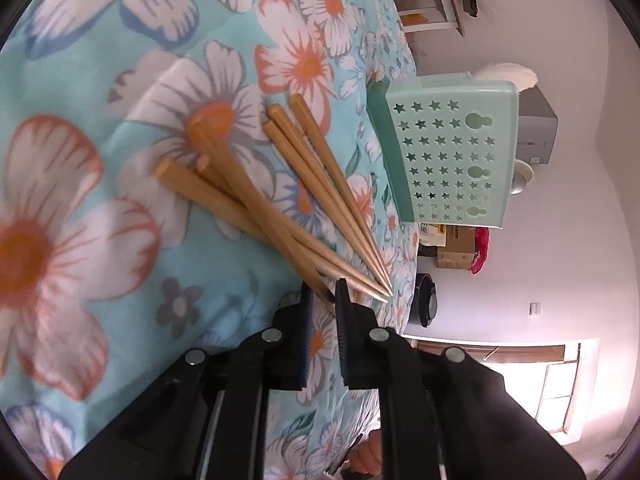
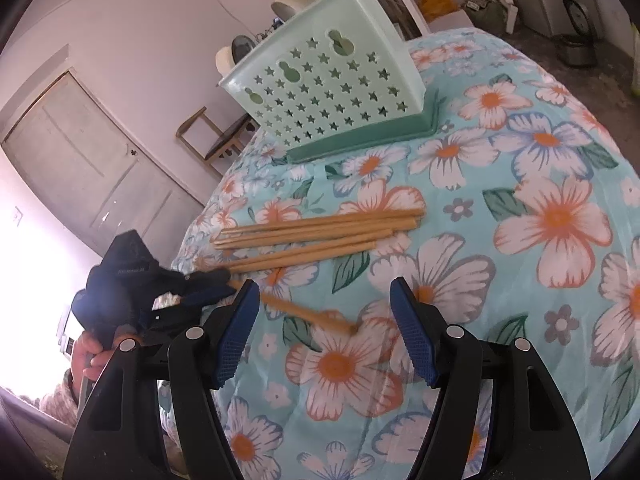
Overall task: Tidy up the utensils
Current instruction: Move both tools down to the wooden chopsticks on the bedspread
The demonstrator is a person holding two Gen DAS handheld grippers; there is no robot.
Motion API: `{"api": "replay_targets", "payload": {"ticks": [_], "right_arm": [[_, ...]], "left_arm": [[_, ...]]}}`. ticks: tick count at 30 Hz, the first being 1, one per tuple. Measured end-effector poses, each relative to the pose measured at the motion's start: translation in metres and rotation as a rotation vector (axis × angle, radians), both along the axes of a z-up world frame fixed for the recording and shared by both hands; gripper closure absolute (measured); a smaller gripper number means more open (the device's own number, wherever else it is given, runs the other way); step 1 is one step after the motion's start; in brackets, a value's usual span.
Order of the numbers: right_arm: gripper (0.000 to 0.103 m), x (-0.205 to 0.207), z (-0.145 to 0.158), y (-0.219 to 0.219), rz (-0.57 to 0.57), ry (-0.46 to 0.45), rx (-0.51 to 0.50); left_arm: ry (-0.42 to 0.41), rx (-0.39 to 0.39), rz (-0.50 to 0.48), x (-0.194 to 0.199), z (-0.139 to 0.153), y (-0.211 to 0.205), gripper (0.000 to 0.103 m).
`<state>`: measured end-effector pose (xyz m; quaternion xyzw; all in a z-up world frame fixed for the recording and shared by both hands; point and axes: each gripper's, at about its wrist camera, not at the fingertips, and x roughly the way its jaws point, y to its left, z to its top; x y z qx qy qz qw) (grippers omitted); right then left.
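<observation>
Several wooden chopsticks (image 1: pixel 320 184) lie in a loose fan on a floral tablecloth (image 1: pixel 100 80). My left gripper (image 1: pixel 324 296) is shut on the thin end of one chopstick (image 1: pixel 256 204), which is lifted above the others. In the right wrist view that held chopstick (image 2: pixel 304 312) appears blurred, with the left gripper (image 2: pixel 216 284) at its left end, and the other chopsticks (image 2: pixel 320 228) lie behind it. My right gripper (image 2: pixel 324 308) is open and empty above the cloth. A mint-green perforated utensil holder (image 2: pixel 328 88) stands upright beyond the chopsticks and also shows in the left wrist view (image 1: pixel 452 156).
The table edge (image 2: pixel 200 220) drops off at the left, toward a wooden chair (image 2: pixel 212 136) and a door (image 2: pixel 92 168). Boxes (image 1: pixel 452 248) and a black bin (image 1: pixel 426 300) sit on the floor past the table.
</observation>
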<state>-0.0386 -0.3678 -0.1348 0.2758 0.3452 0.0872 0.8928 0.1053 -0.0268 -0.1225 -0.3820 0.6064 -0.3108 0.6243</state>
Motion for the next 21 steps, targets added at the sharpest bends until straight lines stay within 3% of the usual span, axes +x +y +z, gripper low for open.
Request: {"api": "replay_targets", "payload": {"ticks": [13,21], "right_arm": [[0.039,0.017,0.001,0.027,0.056,0.04,0.025],[0.039,0.018,0.008,0.039,0.068,0.039,-0.009]], "left_arm": [[0.01,-0.035,-0.011,-0.009,-0.005,0.018,0.092],[0.047,-0.042,-0.005,-0.003,-0.006,0.015,0.084]]}}
